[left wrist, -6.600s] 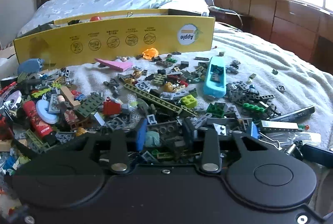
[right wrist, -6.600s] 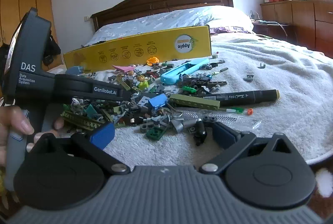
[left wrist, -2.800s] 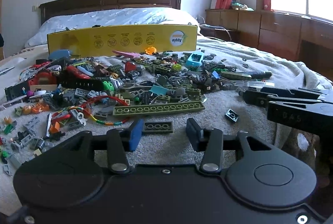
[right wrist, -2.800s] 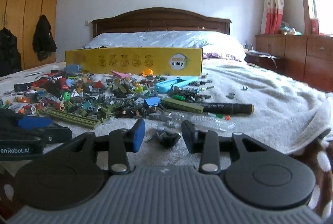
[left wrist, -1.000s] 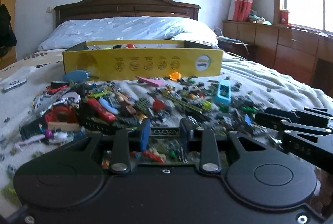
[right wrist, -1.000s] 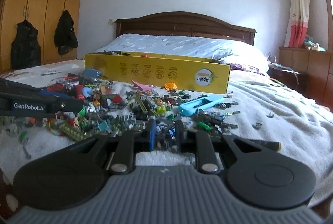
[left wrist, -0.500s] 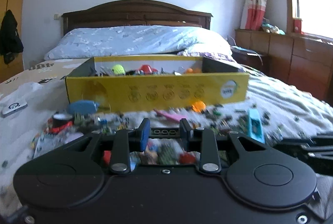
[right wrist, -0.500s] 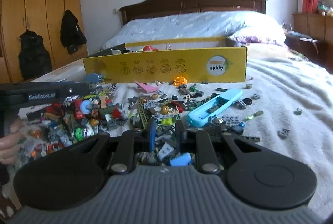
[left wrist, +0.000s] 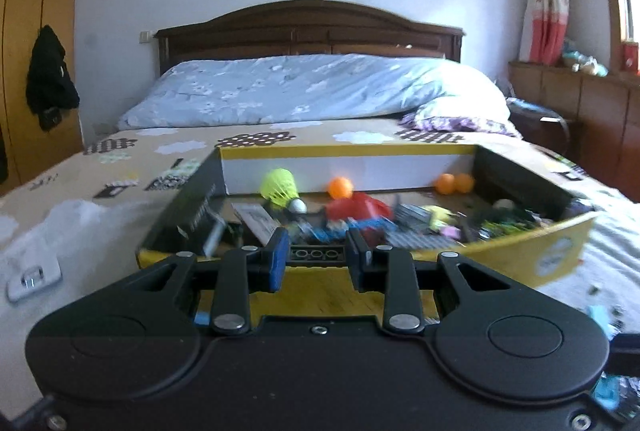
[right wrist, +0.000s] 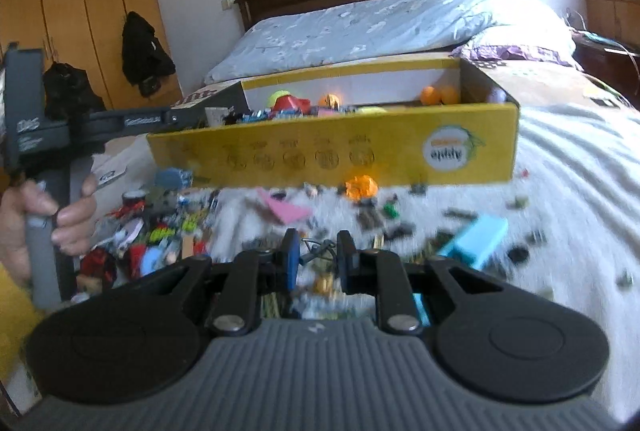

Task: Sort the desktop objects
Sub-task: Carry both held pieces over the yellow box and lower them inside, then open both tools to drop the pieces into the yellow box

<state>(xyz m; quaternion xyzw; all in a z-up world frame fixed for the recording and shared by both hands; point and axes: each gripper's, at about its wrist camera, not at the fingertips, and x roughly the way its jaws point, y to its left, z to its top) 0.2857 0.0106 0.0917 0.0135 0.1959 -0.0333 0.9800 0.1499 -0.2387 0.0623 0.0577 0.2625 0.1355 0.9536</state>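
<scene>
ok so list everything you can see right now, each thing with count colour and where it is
box: one, yellow, on the bed, open top
table tennis balls: three, orange, along the box's far wall
shuttlecock: one, yellow-green, inside the box, back left
brick plate: one, dark, clamped in the left gripper
loose toy pieces: many, mixed colours, blurred, on the blanket before the box
case: one, light blue, right of the pile
left gripper: shut on the plate, at the box's near edge
right gripper: shut on a small dark piece, too blurred to name

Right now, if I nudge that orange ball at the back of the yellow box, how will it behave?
The orange ball looks smooth and round, so it would probably roll freely. It resembles a table-tennis ball, so it is likely very light. The box walls should stop it.
</scene>
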